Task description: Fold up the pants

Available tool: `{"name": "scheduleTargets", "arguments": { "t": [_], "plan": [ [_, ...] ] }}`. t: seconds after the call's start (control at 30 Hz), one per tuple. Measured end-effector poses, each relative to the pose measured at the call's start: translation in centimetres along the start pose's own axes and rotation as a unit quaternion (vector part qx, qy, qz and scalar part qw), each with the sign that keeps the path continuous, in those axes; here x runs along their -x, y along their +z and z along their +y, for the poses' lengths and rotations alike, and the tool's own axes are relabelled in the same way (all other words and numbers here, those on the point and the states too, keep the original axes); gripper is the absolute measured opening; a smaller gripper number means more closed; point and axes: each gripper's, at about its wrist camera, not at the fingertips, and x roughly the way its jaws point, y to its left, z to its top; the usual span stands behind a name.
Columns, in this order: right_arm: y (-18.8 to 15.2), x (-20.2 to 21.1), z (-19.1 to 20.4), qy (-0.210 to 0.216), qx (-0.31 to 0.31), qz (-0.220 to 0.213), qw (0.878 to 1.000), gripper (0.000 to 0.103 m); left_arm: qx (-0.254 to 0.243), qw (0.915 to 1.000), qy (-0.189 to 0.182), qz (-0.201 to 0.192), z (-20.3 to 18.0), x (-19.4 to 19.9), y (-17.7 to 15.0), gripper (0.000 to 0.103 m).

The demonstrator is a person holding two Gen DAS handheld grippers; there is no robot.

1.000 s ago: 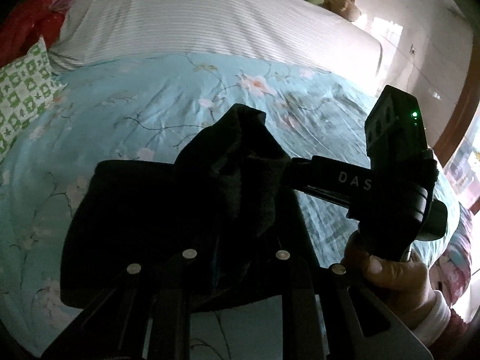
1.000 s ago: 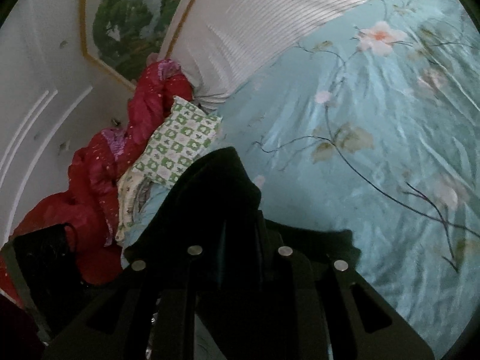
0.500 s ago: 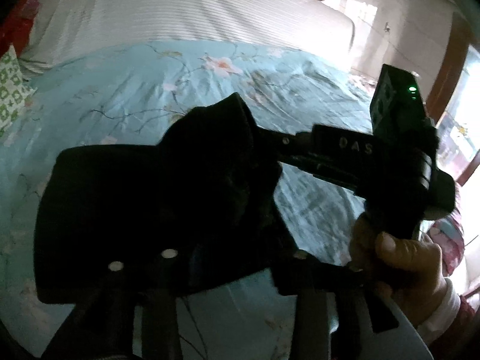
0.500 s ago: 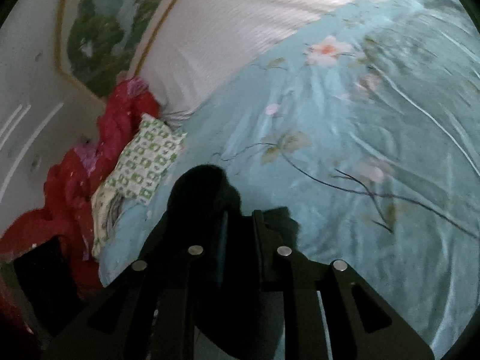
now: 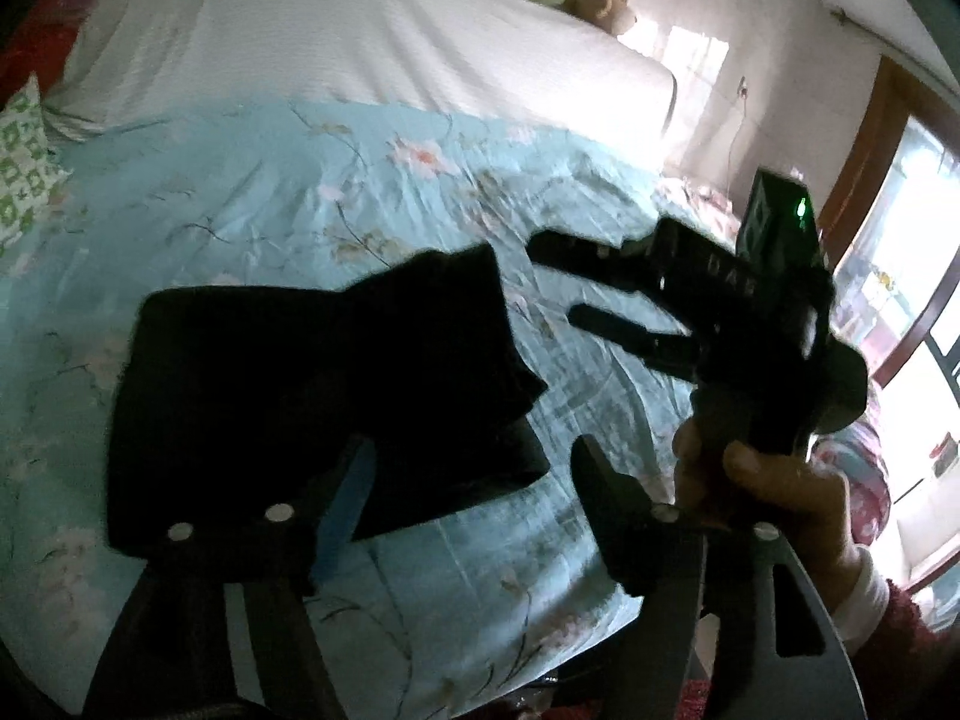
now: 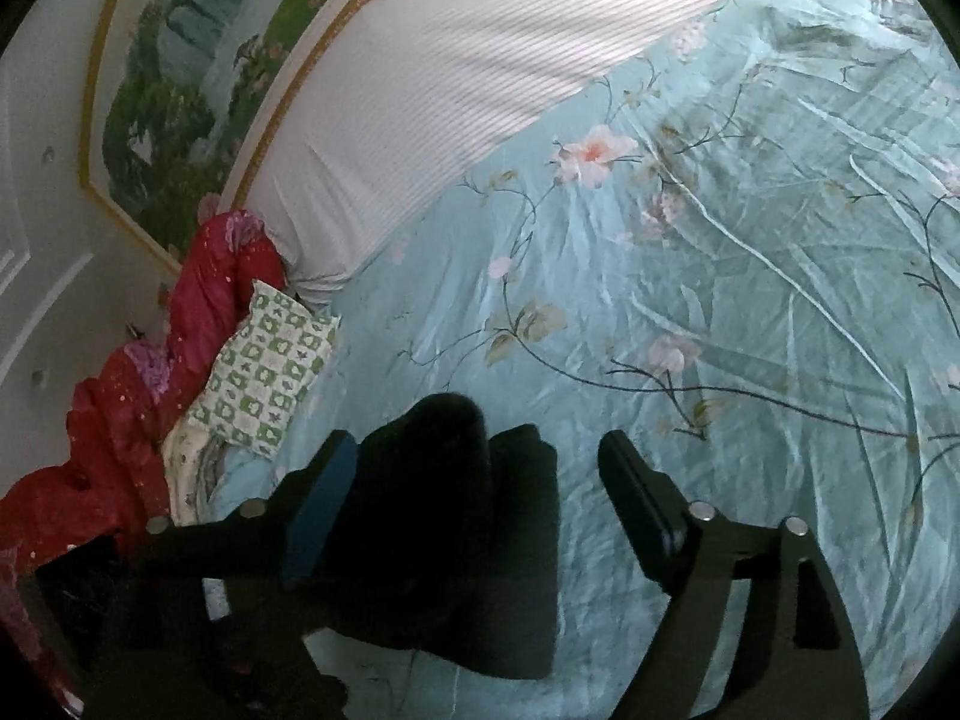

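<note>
The black pants (image 5: pixel 312 396) lie folded into a thick rectangle on the light blue floral sheet (image 5: pixel 240 210). My left gripper (image 5: pixel 474 468) hovers over their near right corner. Its jaws are opening; the fold lies loose between them and the pads do not press it. My right gripper (image 5: pixel 552 282), held by a hand (image 5: pixel 762 480), has drawn off to the right of the pants. In the right wrist view the pants (image 6: pixel 456 540) sit as a slack hump between the spreading fingers of my right gripper (image 6: pixel 477 456), which grips nothing.
A green-and-white patterned pillow (image 6: pixel 264 378) and a red quilt (image 6: pixel 120 420) are bunched at the bed's left edge. A white striped cover (image 5: pixel 360 42) spreads beyond the sheet. A framed painting (image 6: pixel 180 90) hangs on the wall behind. A bright window (image 5: pixel 912 228) is at the right.
Both grippers were shut on the raised fold of the pants and have since let go. The lifted cloth has sunk onto the pile, and the right gripper has pulled back from it.
</note>
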Motion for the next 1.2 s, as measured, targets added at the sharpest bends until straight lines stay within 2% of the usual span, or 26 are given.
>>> {"name": "scheduleTargets", "arguments": {
  "t": [0.1, 0.27, 0.4, 0.6, 0.8, 0.97, 1.1, 1.2],
  "plan": [
    [-0.5, -0.2, 0.8, -0.017, 0.009, 0.003, 1.000, 0.089, 0.016, 0.9997, 0.009, -0.014, 1.2, 1.4, 0.1, 0.076],
    [-1.4, -0.6, 2.2, -0.035, 0.032, 0.008, 0.999, 0.089, 0.071, 0.9965, 0.031, -0.032, 4.8, 2.9, 0.1, 0.077],
    [-2.0, -1.0, 3.3, -0.041, 0.049, 0.015, 0.998, 0.089, 0.113, 0.9921, 0.043, -0.033, 7.9, 3.4, -0.2, 0.077],
    [-2.3, -1.5, 3.2, -0.046, 0.043, 0.024, 0.998, 0.089, 0.167, 0.9837, 0.060, -0.033, 12.1, 3.7, -0.3, 0.080],
    [-2.5, -2.1, 3.1, -0.051, 0.038, 0.031, 0.997, 0.089, 0.191, 0.9792, 0.066, -0.016, 14.9, 2.4, 0.7, 0.081],
    [-2.3, -2.5, 3.2, -0.051, 0.038, 0.036, 0.997, 0.089, 0.196, 0.9787, 0.059, -0.001, 16.3, 0.6, 1.8, 0.081],
    [-2.2, -2.9, 3.0, -0.048, 0.031, 0.041, 0.998, 0.089, 0.202, 0.9781, 0.046, 0.018, 17.2, -1.3, 2.4, 0.081],
    [-2.3, -3.5, 2.9, -0.048, 0.026, 0.047, 0.997, 0.089, 0.207, 0.9763, 0.051, 0.038, 17.8, -2.9, 2.5, 0.081]
  ]
}}
